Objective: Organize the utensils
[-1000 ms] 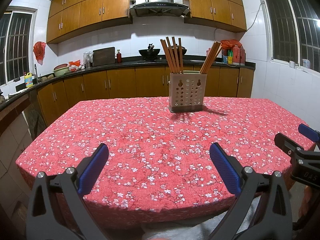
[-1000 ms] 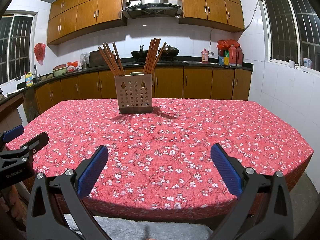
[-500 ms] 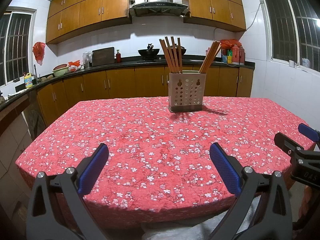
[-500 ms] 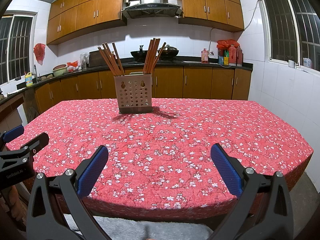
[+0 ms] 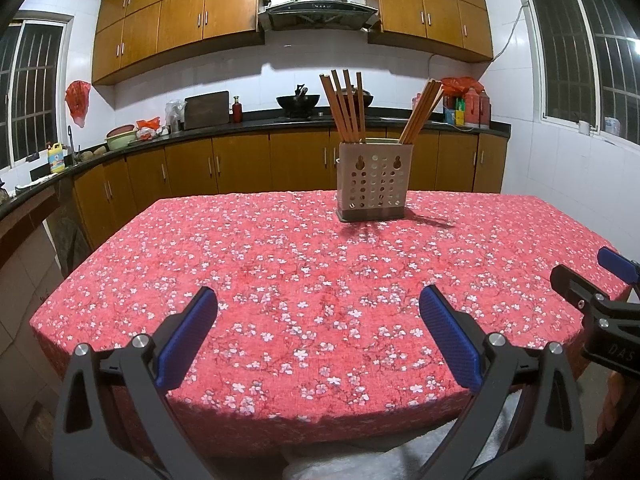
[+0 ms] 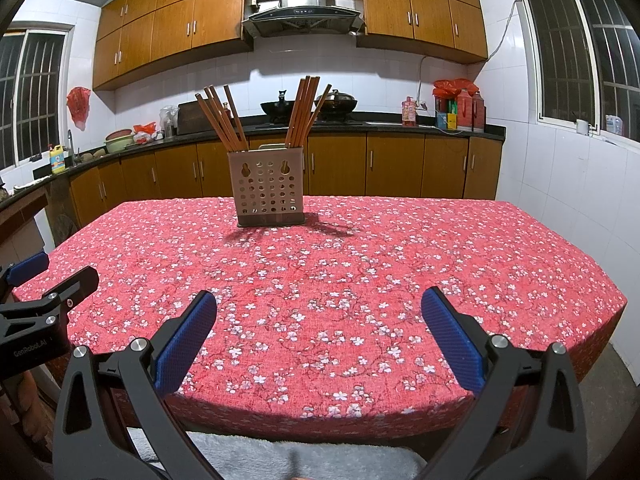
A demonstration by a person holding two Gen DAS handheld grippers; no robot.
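Both grippers, left (image 5: 318,320) and right (image 6: 319,320), gape wide, empty; caddy (image 5: 374,180) of chopsticks (image 5: 347,106) at 12 o'clock on table (image 5: 280,280).

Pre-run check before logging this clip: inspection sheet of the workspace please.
Surface: table under red floral cloth, bare apart from the holder.
Job's things: perforated holder upright toward the far edge; left chopstick bunch and right chopstick bunch stand in it.
Clutter: nothing seen on the table.
Grippers: left gripper and right gripper open, empty, at the near edge.
Cables: nothing seen on the table.
Surroundings: kitchen counter, wok.
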